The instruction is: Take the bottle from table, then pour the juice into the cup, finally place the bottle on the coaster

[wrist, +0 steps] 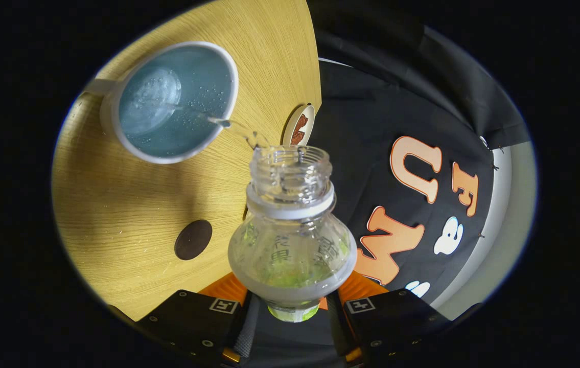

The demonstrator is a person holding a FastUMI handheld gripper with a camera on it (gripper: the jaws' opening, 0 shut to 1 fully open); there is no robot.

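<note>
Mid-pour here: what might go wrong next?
1. The thin stream from the uncapped clear plastic bottle lands near the rim of the white blue-lined cup, so a small wobble may spill onto the light wooden table.
2. The gripper jaws clamp the bottle's body; it may slip when tilted.

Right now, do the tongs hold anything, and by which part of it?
Yes: the tongs are shut on the clear plastic bottle, gripping its lower body; its open neck points toward the white cup.
</note>
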